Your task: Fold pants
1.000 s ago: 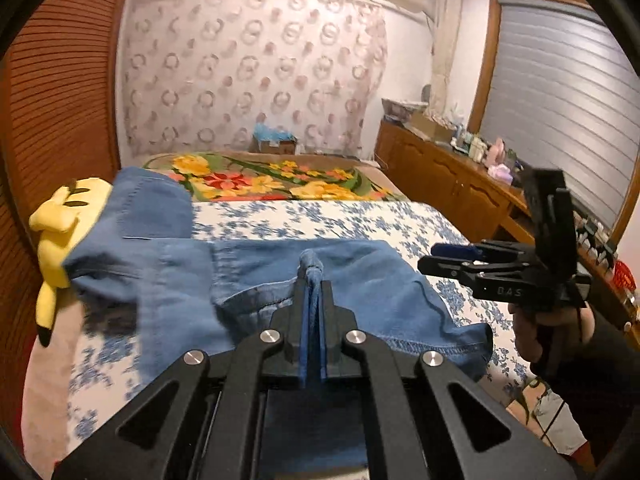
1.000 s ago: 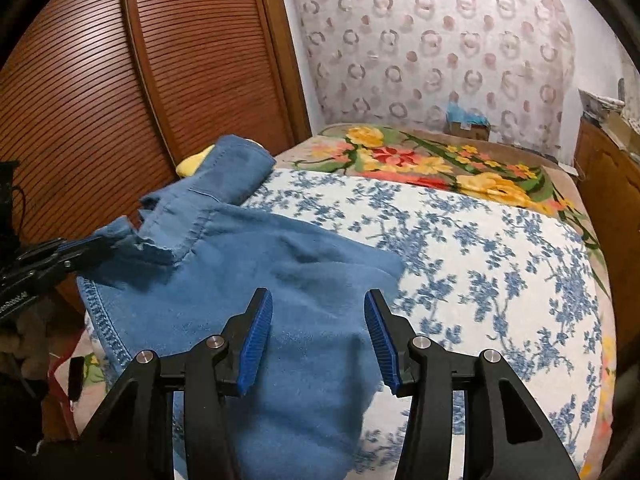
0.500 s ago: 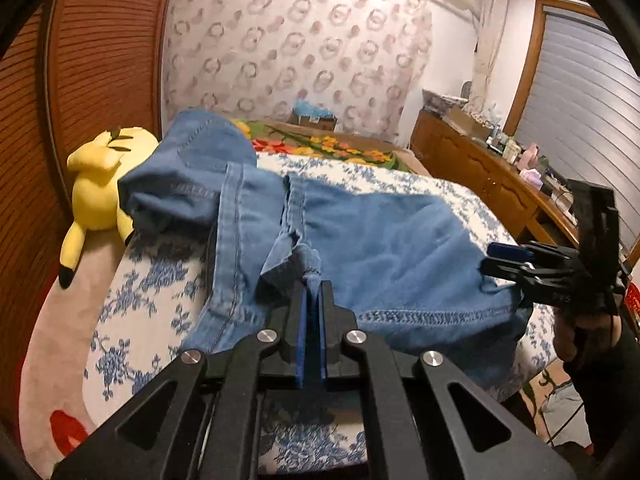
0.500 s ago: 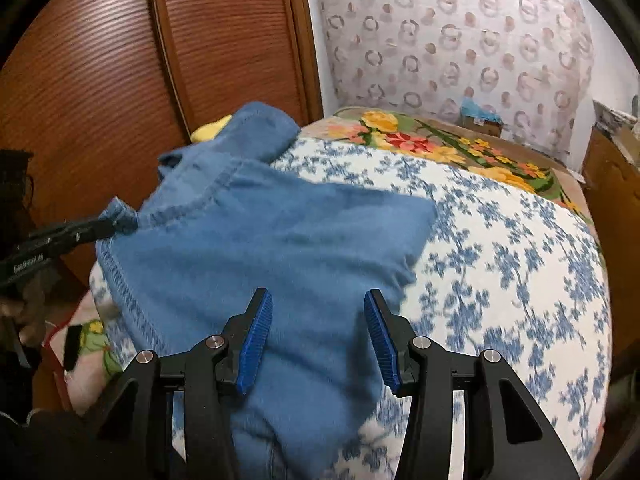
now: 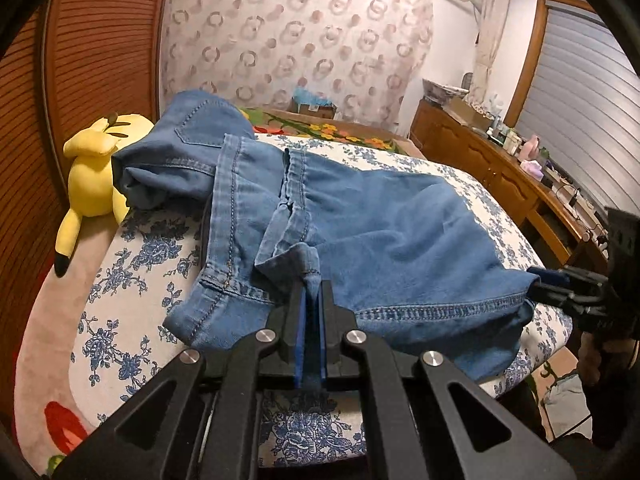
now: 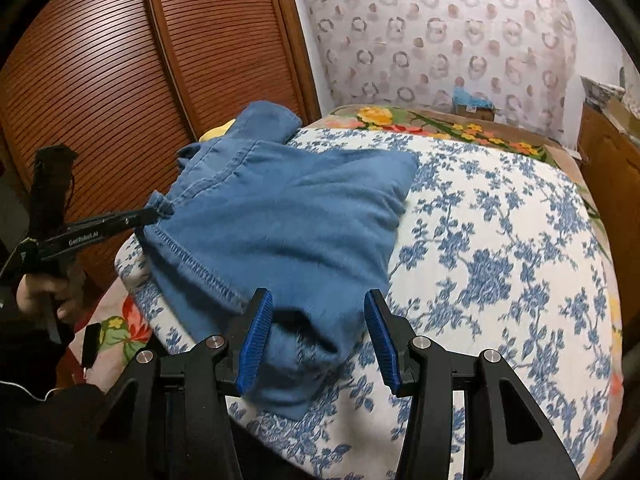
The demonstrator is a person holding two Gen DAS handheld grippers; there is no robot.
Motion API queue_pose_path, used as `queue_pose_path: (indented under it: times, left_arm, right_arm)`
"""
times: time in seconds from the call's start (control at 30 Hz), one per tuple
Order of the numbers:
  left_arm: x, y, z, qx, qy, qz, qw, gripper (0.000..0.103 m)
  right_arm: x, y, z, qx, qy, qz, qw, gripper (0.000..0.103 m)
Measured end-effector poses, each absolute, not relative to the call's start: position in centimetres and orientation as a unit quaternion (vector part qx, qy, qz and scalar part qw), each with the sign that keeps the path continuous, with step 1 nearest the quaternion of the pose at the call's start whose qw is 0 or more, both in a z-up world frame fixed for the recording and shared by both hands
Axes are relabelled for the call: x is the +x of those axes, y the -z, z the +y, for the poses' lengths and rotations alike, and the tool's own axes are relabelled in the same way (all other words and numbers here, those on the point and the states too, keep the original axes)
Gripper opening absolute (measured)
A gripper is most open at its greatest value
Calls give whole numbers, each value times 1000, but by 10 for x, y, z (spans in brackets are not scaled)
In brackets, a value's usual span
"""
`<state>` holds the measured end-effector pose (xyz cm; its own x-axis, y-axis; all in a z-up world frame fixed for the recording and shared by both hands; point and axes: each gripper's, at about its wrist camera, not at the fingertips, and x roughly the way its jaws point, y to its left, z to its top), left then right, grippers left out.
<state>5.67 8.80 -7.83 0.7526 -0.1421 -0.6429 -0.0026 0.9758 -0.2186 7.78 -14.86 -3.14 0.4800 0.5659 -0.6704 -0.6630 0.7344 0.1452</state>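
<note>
Clamping the jeans (image 5: pixel 384 240) hem, the left gripper (image 5: pixel 310 292) is needing steady tension while the right gripper (image 6: pixel 316 336), jaws parted and empty, is squaring low in frame over the corner.

White lettering "GenRobot.AI" runs along the left gripper (image 6: pixel 154 214) finger; no other text is legible.

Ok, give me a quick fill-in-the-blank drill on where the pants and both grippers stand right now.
1. The left gripper is shut on a fold of the ____.
2. The right gripper has its fingers ____, a corner of denim between them.
3. The jeans lie on a ____-patterned bedspread.
4. Beside them sits a ____ plush toy.

Missing words: jeans; open; floral; yellow
</note>
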Motion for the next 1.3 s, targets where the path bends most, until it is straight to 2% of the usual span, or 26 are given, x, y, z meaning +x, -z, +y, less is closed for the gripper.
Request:
queue_pose_path:
  times: [0.03,0.07,0.13,0.23,0.4,0.57,0.73,0.9,1.0,1.07,1.17,1.2,1.3]
  left_arm:
    - [56,78,89,-104,37,350,930,5]
    - [56,78,88,-103,37,349,931,5]
    - [55,78,88,-100,35,348,932,5]
    - [51,75,87,-101,33,343,933,5]
    - [40,74,88,-105,36,341,934,5]
    - [32,91,90,-107,37,357,927,5]
    - [32,97,90,-111,39,363,924,5]
    - [28,85,91,-103,27,351,930,11]
    - [26,75,93,-95,19,341,935,29]
    - [24,69,95,-91,13,328,940,53]
    - [27,64,94,-85,17,320,943,56]
    - [29,63,93,-83,18,320,944,57]
    - [39,62,88,-76,20,322,943,57]
  right_arm:
    - [79,36,-147,-69,-360,369,854,49]
    - [78,38,-145,-71,-362,371,852,44]
    - [76,38,-141,-77,-363,369,852,15]
    - [69,32,-145,-83,-357,356,860,5]
    - [46,25,-163,-83,-365,347,860,4]
    - [28,39,-169,-99,-360,358,856,3]
    - [35,41,-176,-70,-349,373,857,4]
    - [29,24,-179,-76,-349,361,861,4]
    - [25,13,-188,-74,-342,347,870,7]
    - [24,6,-194,-68,-338,340,875,8]
    - [33,2,-194,-61,-333,331,881,21]
    - [37,3,-193,-63,-329,329,883,28]
    - [52,14,-179,-59,-326,335,882,32]
